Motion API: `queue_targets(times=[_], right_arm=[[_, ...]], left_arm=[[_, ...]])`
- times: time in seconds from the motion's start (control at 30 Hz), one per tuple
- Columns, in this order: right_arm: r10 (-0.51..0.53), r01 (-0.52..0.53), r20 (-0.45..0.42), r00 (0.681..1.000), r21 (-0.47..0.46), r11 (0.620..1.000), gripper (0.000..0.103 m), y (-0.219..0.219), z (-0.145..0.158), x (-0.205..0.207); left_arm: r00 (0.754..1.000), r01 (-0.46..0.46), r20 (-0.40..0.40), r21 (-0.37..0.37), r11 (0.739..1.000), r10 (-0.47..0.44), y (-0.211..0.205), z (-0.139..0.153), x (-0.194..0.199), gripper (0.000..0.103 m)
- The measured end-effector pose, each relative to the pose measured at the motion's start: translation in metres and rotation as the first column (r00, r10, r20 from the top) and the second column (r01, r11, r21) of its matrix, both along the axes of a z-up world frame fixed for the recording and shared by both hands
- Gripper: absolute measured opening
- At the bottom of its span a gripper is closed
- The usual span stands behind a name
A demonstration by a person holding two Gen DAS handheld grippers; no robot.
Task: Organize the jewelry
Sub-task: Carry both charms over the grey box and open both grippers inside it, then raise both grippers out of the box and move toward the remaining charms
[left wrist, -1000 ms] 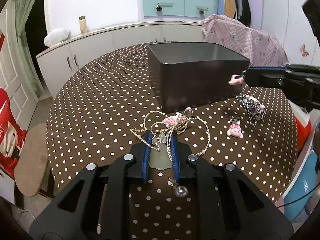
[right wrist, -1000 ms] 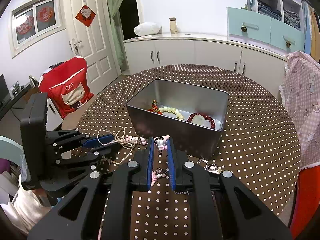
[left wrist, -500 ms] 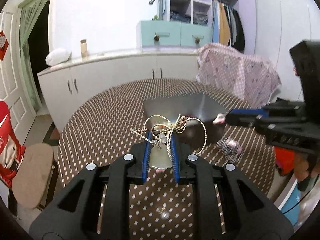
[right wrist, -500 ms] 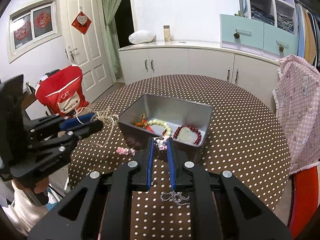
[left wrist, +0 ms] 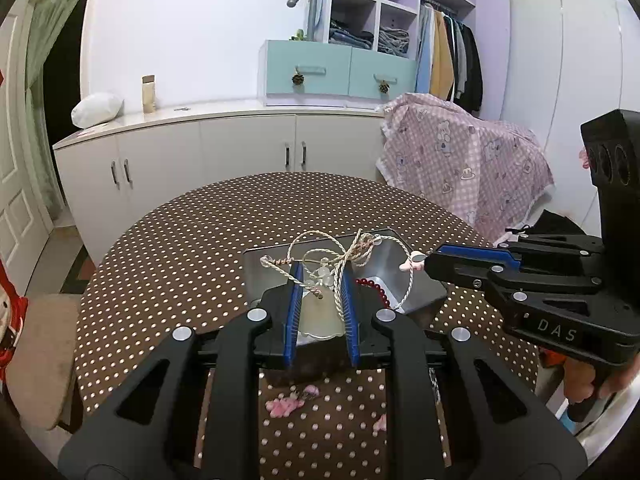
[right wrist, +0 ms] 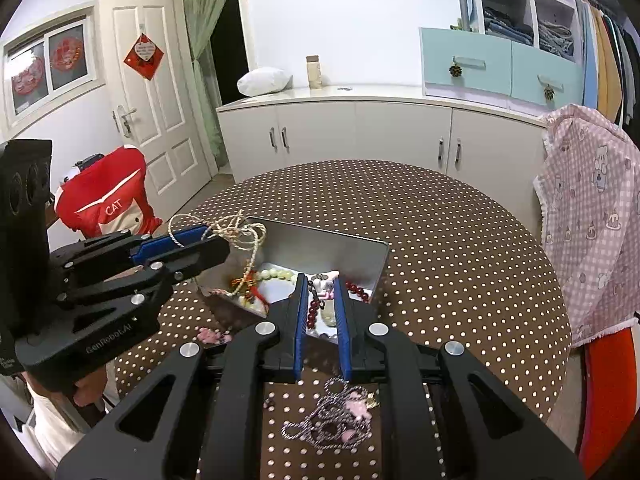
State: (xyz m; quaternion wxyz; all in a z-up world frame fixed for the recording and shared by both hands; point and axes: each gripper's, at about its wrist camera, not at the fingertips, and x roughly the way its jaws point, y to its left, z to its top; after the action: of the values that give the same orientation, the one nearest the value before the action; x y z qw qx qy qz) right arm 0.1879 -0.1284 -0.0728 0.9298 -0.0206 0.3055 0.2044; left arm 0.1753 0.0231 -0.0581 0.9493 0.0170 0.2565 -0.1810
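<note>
My left gripper point(left wrist: 320, 276) is shut on a cord necklace point(left wrist: 340, 252) with a pale jade pendant point(left wrist: 322, 318), held above the near end of the metal box point(left wrist: 256, 264). It also shows in the right wrist view point(right wrist: 216, 240) with the cord point(right wrist: 236, 232) dangling into the box point(right wrist: 380, 260). My right gripper point(right wrist: 322, 284) is shut on a small pink charm point(right wrist: 326, 284), held over the box. In the left wrist view the right gripper point(left wrist: 430, 262) holds the pink charm point(left wrist: 414, 262). Bead bracelets point(right wrist: 280, 276) lie inside the box.
A silver chain with pink charms point(right wrist: 332, 416) and a pink piece point(right wrist: 212, 336) lie on the polka-dot table point(right wrist: 440, 240). More pink pieces point(left wrist: 288, 402) lie near the table's front. A red-covered chair point(right wrist: 104, 208) stands left, a pink-covered chair point(right wrist: 592, 208) right.
Both grippers have risen from the table with their jewelry and moved forward over the metal box. The necklace has left the tablecloth and now hangs above the box.
</note>
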Motion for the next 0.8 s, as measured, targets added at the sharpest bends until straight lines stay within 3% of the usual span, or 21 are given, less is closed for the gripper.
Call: queue_targets(times=[0.1,0.13,0.17,0.2,0.37,0.5,0.8], right_arm=[[-0.001,0.001,-0.009,1.000,0.000,1.000,0.012,-0.001,-0.002,0.005],[-0.001,0.001,-0.012,1.000,0.000,1.000,0.012,-0.001,-0.003,0.007],[0.001,-0.001,-0.016,1.000,-0.001,1.000,0.012,0.000,-0.004,0.009],[0.003,-0.003,-0.019,1.000,-0.002,1.000,0.012,0.000,-0.004,0.010],[0.013,-0.014,-0.025,1.000,-0.012,1.000,0.015,0.003,-0.006,0.012],[0.008,-0.008,-0.020,1.000,-0.012,1.000,0.037,0.002,-0.005,0.012],[0.008,-0.009,-0.022,1.000,-0.015,1.000,0.038,0.001,-0.003,0.006]], left_arm=[[1.000,0.003,-0.004,0.001,1.000,-0.003,-0.004,-0.002,0.005,0.021],[1.000,0.004,-0.012,0.006,1.000,-0.004,-0.004,-0.002,0.007,0.033],[1.000,0.000,-0.012,0.008,1.000,0.000,-0.004,-0.003,0.008,0.059],[1.000,-0.006,-0.003,0.005,1.000,0.006,-0.003,-0.002,0.009,0.066],[1.000,-0.022,0.007,-0.009,1.000,0.022,0.006,-0.001,0.009,0.067],[0.999,-0.039,-0.003,-0.002,0.999,0.039,0.012,-0.004,0.010,0.067],[0.998,-0.056,-0.010,0.002,0.998,0.056,0.019,-0.005,0.006,0.067]])
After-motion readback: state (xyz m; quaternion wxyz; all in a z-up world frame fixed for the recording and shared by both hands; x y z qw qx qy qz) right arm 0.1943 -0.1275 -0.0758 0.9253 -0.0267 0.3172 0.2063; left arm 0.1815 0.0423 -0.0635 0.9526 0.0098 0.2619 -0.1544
